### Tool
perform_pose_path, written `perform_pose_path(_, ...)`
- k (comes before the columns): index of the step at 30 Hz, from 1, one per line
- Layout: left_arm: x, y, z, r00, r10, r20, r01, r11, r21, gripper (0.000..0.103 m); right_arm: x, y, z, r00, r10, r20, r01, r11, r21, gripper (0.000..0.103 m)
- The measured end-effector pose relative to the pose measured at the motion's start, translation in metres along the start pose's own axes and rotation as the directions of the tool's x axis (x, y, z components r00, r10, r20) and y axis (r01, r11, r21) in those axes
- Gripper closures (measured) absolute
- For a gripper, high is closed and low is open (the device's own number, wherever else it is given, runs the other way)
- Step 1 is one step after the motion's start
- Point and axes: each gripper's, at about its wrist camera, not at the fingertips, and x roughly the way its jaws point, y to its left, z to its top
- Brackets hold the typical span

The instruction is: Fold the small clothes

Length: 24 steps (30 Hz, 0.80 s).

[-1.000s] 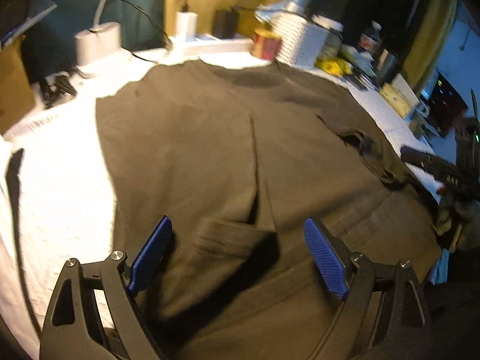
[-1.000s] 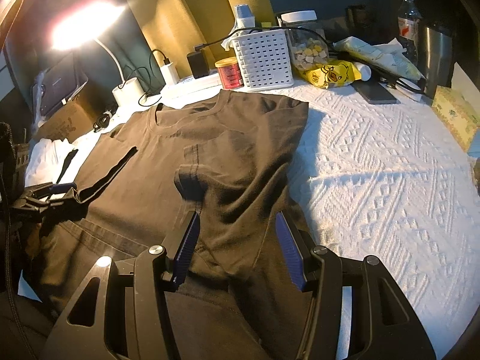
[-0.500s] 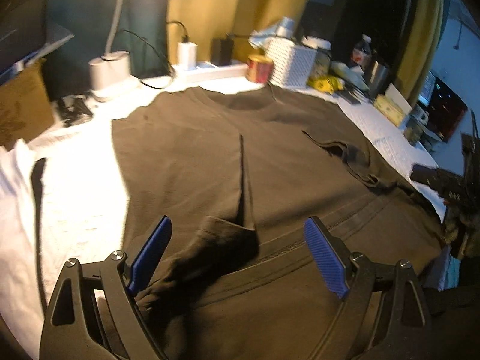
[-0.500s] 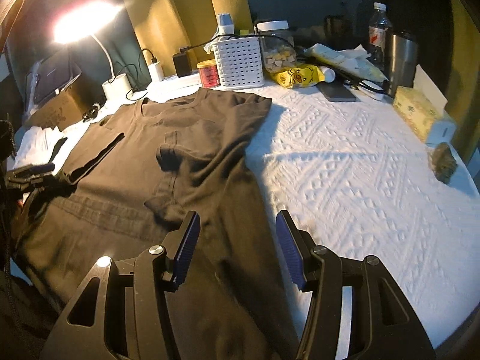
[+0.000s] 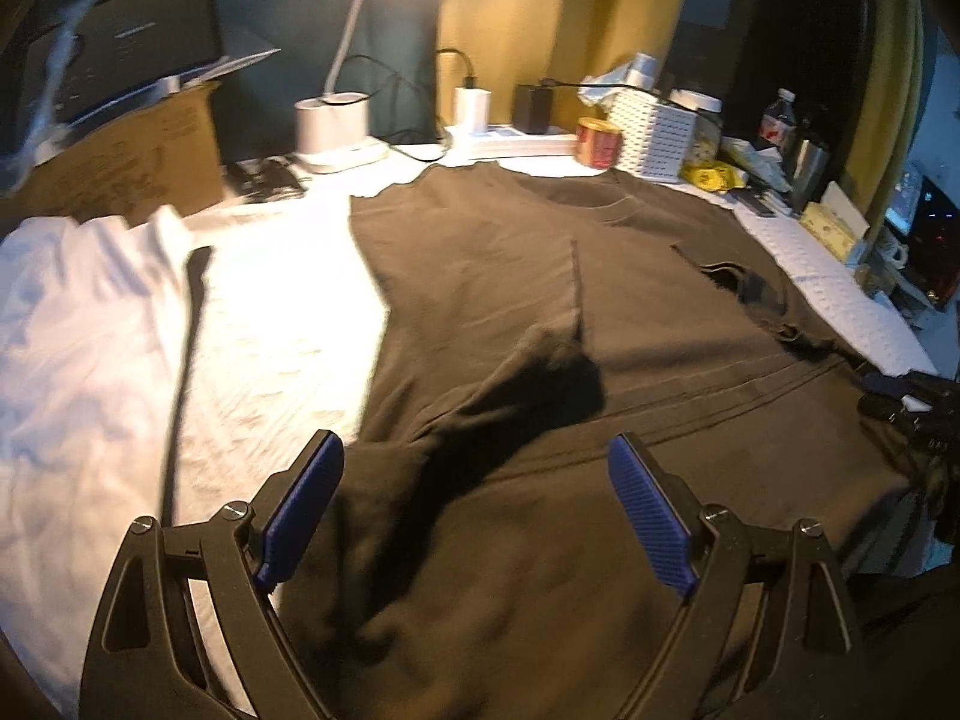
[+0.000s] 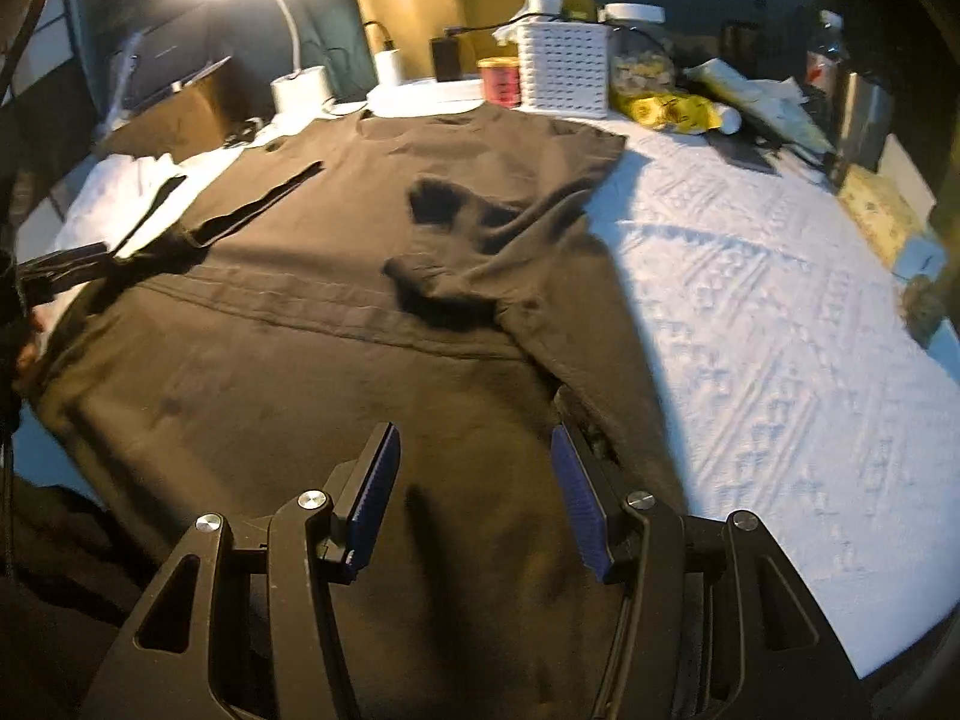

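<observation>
White bedspread [image 6: 750, 312] under brown T-shirt [image 6: 336, 252]

I see a lit desk lamp [image 5: 336, 120], white basket [image 6: 564, 69], red tin [image 6: 499, 81], cardboard box [image 5: 120, 168], yellow packet [image 6: 666, 111], white textured bedspread [image 6: 780, 324].

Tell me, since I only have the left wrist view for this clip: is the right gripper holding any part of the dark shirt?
Observer: No. In the right wrist view the right gripper has its jaws apart with nothing pinched between them. It hangs over the lower part of the dark shirt.
Operator: And the sleeve on that side? In my view it is just a crumple.
Observer: The right sleeve is folded inward onto the shirt's body, and its cuff lies near the middle, just above the stitched seam.
</observation>
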Motion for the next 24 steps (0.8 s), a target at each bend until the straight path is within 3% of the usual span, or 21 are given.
perform_pose_path(8, -0.009, 0.025, -0.015, 0.995, 0.095, -0.016, -0.095, 0.995, -0.017, 0.014, -0.006, -0.009, 0.008, 0.998, -0.058, 0.012, 0.059, 0.998, -0.029, 0.047)
perform_pose_path(15, -0.008, 0.035, -0.016, 0.994, 0.11, -0.025, -0.111, 0.993, -0.031, 0.014, -0.008, -0.011, 0.01, 0.996, -0.084, -0.008, 0.084, 0.996, -0.039, 0.047)
perform_pose_path(20, -0.004, 0.029, -0.015, 0.993, 0.115, -0.016, -0.115, 0.993, 0.024, 0.014, -0.011, -0.011, 0.01, 0.993, -0.114, -0.015, 0.113, 0.992, -0.048, 0.047)
perform_pose_path(22, -0.001, 0.027, -0.014, 0.993, 0.114, -0.018, -0.113, 0.993, 0.043, 0.021, -0.007, -0.014, 0.009, 0.991, -0.129, -0.025, 0.128, 0.991, -0.045, 0.047)
perform_pose_path(24, 0.002, 0.026, -0.015, 0.994, 0.109, -0.032, -0.107, 0.993, 0.056, 0.035, -0.002, -0.017, 0.008, 0.989, -0.142, -0.036, 0.141, 0.989, -0.037, 0.047)
